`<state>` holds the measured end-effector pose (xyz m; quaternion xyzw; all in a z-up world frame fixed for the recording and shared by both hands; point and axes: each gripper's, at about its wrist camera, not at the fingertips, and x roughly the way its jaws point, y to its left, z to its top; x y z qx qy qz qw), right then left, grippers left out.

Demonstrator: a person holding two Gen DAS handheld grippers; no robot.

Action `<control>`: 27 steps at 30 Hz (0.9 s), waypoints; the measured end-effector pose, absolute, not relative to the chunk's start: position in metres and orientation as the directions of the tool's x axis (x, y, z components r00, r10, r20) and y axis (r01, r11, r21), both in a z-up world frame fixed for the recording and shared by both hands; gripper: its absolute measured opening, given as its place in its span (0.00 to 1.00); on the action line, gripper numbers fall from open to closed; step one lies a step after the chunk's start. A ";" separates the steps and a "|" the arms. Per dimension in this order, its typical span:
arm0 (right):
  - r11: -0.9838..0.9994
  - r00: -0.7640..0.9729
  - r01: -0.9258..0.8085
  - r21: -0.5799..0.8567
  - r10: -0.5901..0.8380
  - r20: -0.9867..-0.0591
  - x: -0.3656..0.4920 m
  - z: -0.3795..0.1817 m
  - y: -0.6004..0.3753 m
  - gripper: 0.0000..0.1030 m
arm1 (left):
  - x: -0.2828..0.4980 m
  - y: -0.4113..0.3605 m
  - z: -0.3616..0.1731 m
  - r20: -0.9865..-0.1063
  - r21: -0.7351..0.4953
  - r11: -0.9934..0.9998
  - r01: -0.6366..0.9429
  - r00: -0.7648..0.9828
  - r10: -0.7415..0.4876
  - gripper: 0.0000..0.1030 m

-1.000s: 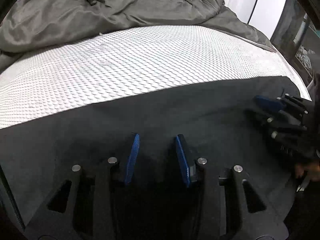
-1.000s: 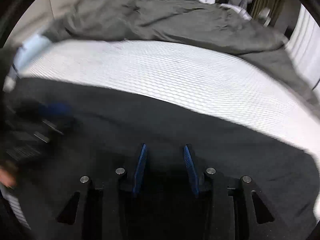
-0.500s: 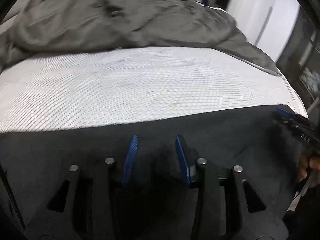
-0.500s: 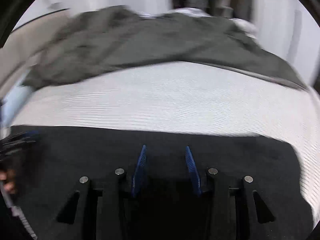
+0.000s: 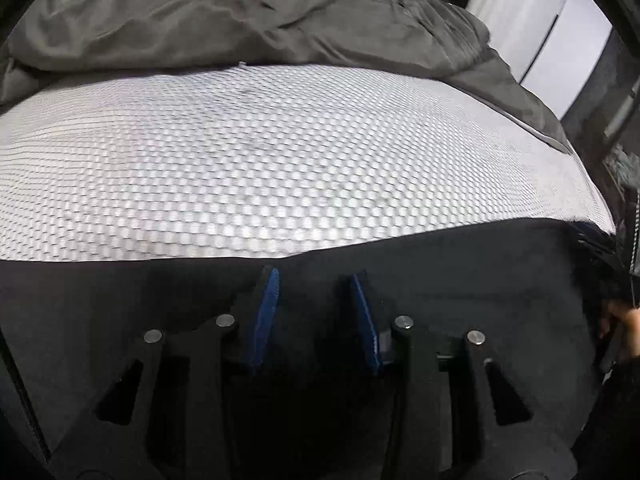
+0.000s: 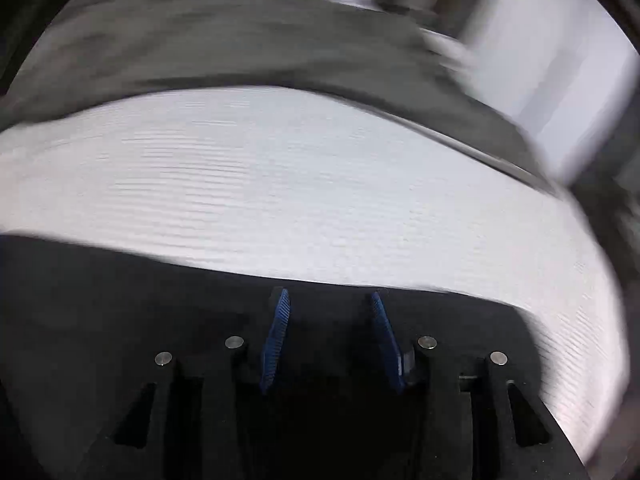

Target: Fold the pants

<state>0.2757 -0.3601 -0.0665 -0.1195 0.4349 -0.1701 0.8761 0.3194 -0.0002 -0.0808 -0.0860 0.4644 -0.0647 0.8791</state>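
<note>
The black pants (image 5: 460,292) lie flat along the near edge of the white honeycomb-textured mattress (image 5: 280,168). My left gripper (image 5: 316,276) is over the pants near their far edge, its blue pads apart with nothing between them. In the blurred right wrist view the pants (image 6: 120,300) fill the lower part, and my right gripper (image 6: 328,296) is open over their far edge. The right gripper's body and the hand that holds it show at the right edge of the left wrist view (image 5: 624,320).
A crumpled dark grey duvet (image 5: 240,20) is heaped at the far side of the mattress and shows in the right wrist view (image 6: 220,48) too. White wardrobe doors (image 5: 552,32) and dark furniture stand beyond the bed's right edge.
Both grippers have drawn back toward the near side of the bed, so less of the pants lies ahead of the fingertips. The right gripper has swung right and left the left wrist view's middle.
</note>
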 end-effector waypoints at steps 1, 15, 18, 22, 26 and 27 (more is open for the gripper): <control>0.922 0.565 0.220 -0.318 -0.387 -0.729 0.270 -0.066 -0.376 0.39 | 0.316 0.001 -0.079 -0.805 -0.200 0.980 0.019 0.566 -0.175 0.34; 0.954 0.596 -0.184 -0.237 -0.083 -0.799 0.164 -0.063 -0.339 0.47 | 0.233 -0.096 -0.060 -0.787 -0.261 0.936 0.236 0.510 -0.347 0.48; 0.961 0.627 -0.116 -0.252 -0.126 -0.769 0.146 -0.067 -0.371 0.44 | 0.219 -0.104 -0.065 -0.802 -0.087 0.975 0.204 0.566 -0.190 0.48; 0.984 0.670 -0.058 -0.170 -0.088 -0.738 0.118 -0.049 -0.381 0.42 | 0.195 -0.095 -0.053 -0.780 -0.082 0.991 0.105 0.612 -0.129 0.48; 0.998 0.747 -0.024 -0.064 -0.024 -0.664 0.064 -0.028 -0.392 0.67 | 0.156 -0.122 -0.043 -0.731 -0.200 0.955 0.220 0.615 -0.295 0.56; 1.000 0.760 0.003 -0.012 -0.010 -0.650 0.055 -0.026 -0.399 0.75 | 0.144 -0.135 -0.045 -0.718 -0.206 0.941 0.270 0.612 -0.333 0.61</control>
